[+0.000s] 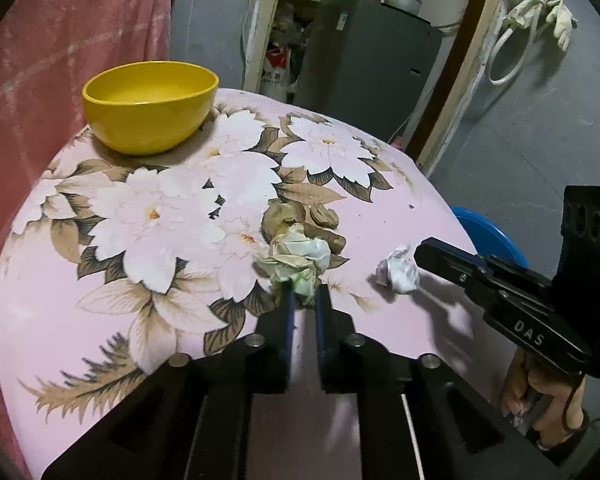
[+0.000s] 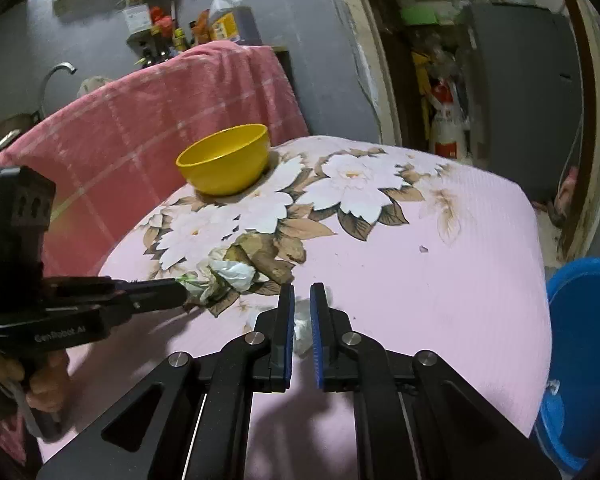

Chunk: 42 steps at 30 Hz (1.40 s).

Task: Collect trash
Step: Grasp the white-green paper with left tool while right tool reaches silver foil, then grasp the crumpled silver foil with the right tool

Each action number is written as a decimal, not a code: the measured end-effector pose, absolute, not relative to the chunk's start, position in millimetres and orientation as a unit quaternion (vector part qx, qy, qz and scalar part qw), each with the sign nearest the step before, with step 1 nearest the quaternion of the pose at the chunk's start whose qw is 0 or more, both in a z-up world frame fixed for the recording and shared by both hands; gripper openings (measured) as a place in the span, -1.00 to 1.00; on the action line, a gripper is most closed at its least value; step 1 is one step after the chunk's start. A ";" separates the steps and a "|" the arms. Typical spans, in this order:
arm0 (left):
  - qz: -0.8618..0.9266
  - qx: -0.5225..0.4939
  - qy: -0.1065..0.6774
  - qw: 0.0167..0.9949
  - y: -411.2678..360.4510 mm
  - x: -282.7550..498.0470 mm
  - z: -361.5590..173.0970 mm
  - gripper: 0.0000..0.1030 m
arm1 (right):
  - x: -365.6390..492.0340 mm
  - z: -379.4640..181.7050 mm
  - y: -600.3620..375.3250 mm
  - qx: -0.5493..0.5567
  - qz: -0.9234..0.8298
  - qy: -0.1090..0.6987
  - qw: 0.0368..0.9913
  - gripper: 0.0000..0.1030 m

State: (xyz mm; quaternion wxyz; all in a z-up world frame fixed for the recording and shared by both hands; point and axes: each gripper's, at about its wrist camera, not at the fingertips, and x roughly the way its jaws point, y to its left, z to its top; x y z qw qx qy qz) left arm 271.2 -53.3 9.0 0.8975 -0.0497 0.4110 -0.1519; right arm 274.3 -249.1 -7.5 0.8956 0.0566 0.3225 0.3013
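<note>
A crumpled white-and-green wrapper (image 1: 296, 258) lies on the pink floral tablecloth (image 1: 160, 216). My left gripper (image 1: 302, 296) is shut on its near edge; it also shows in the right wrist view (image 2: 184, 290), with the wrapper (image 2: 230, 274) at its tip. A smaller white paper ball (image 1: 396, 270) lies to the right. My right gripper (image 2: 300, 298) is shut on this paper ball (image 2: 302, 326); seen from the left wrist view, its tip (image 1: 420, 252) touches the ball.
A yellow bowl (image 1: 150, 106) stands at the table's far left corner (image 2: 224, 164). A blue bucket (image 2: 584, 356) stands on the floor right of the table (image 1: 492, 236). A pink towel (image 2: 140, 128) hangs behind. Brown peanut shells (image 1: 304, 220) lie behind the wrapper.
</note>
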 end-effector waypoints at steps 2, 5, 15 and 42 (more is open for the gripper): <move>-0.152 -0.054 0.411 0.897 -53.5 275.6 8.1 -0.62 | 276.4 -8.2 -250.7 0.063 0.303 0.327 0.893 -0.74; -0.149 -0.061 0.407 0.899 -51.8 281.1 8.5 -0.44 | 277.8 -8.9 -250.7 0.068 0.307 0.329 0.890 -0.38; -0.110 -0.085 0.420 0.897 -32.8 302.2 1.5 -0.44 | 283.5 -18.7 -231.5 0.045 0.325 0.360 0.874 -0.20; -0.101 -0.052 0.380 0.918 -43.2 263.2 25.6 -0.67 | 272.0 -11.7 -229.5 0.055 0.341 0.328 0.879 -0.82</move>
